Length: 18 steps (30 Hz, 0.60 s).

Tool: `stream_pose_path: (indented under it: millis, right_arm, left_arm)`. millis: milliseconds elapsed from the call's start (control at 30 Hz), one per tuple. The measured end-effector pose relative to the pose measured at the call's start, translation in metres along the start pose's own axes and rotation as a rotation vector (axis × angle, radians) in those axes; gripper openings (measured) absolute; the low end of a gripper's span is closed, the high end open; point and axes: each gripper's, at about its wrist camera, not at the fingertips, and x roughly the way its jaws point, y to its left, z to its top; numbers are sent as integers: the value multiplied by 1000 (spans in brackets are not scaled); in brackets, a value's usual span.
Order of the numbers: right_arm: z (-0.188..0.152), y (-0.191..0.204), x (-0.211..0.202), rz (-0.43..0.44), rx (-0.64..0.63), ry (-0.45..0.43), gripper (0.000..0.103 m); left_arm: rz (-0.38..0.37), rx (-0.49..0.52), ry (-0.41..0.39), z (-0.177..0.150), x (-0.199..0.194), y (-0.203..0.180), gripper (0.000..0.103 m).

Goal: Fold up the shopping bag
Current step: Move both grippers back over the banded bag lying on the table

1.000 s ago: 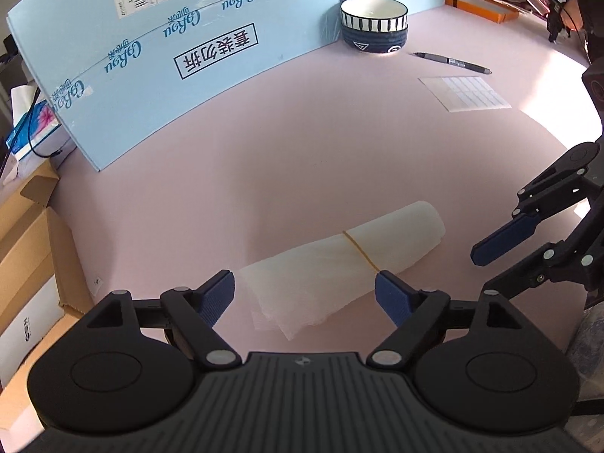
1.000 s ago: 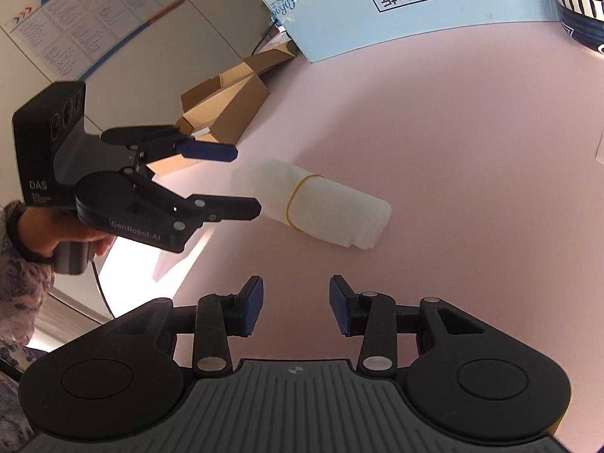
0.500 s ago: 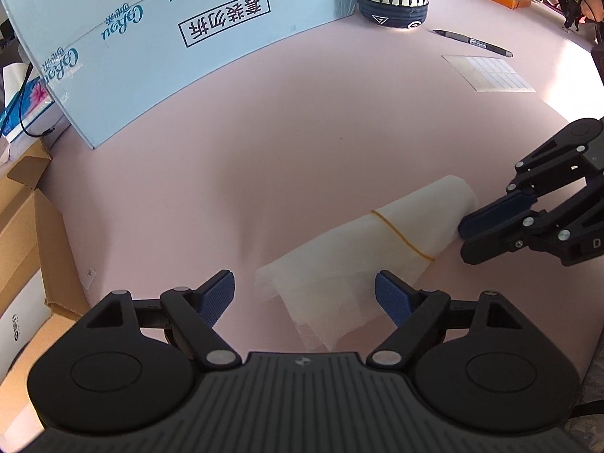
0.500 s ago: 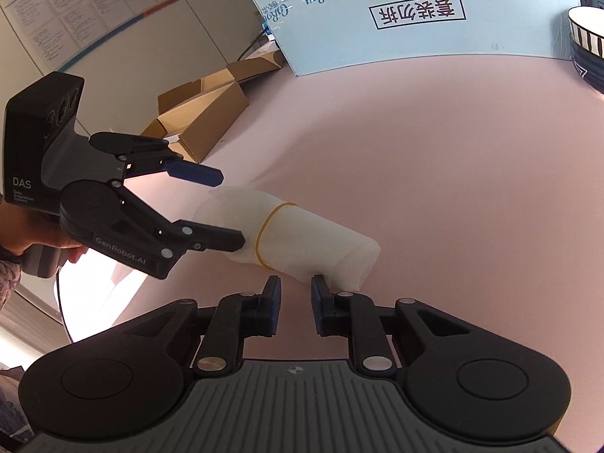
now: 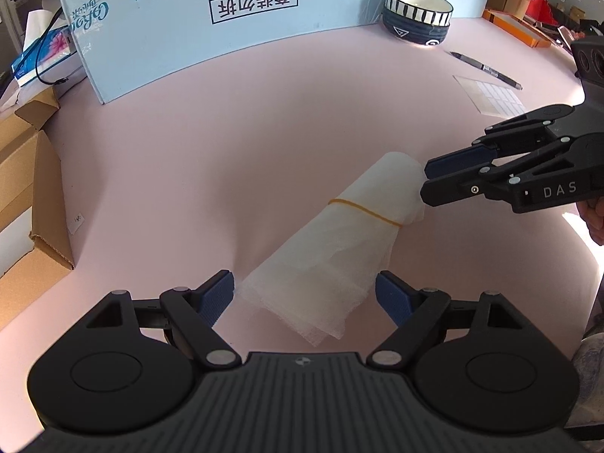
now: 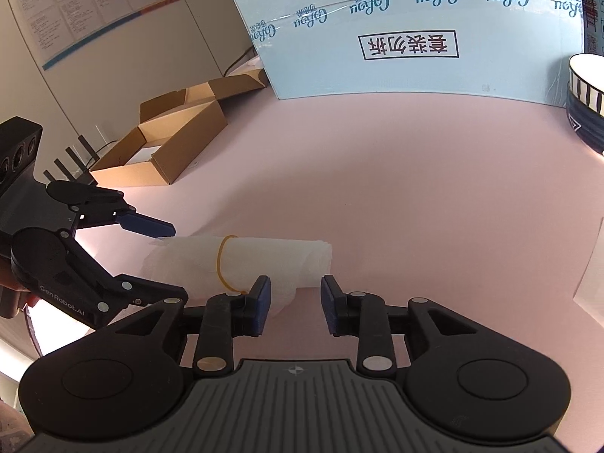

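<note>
white, thin plastic: the shopping bag lies rolled on the pink table, a rubber band round it. a second ago we hovered apart; now both tools have closed in. our left gripper gapes wide around its loose end at 6 o'clock, holding nothing. our right gripper is opening at the rolled end, at 3 o'clock in the left view, gripping nothing.

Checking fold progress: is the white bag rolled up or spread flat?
Rolled up: the translucent white plastic bag lies as a roll, yellow rubber band around it.
</note>
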Motion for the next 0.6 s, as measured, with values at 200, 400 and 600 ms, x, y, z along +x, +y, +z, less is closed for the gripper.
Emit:
stream_pose_path:
  millis: [200,400,600]
  right_arm:
    - [7,-10,-25,-81,-58,-65,36]
    - [16,5,-24,-73,-235,-64,34]
    - [42,19,-16,-141,-688,-13,33]
  left_arm:
    - [48,-35,6,7,4,0,82]
    - [43,-7,3,13,8,-11,82]
    - [51,68,39,13,9,-18,82]
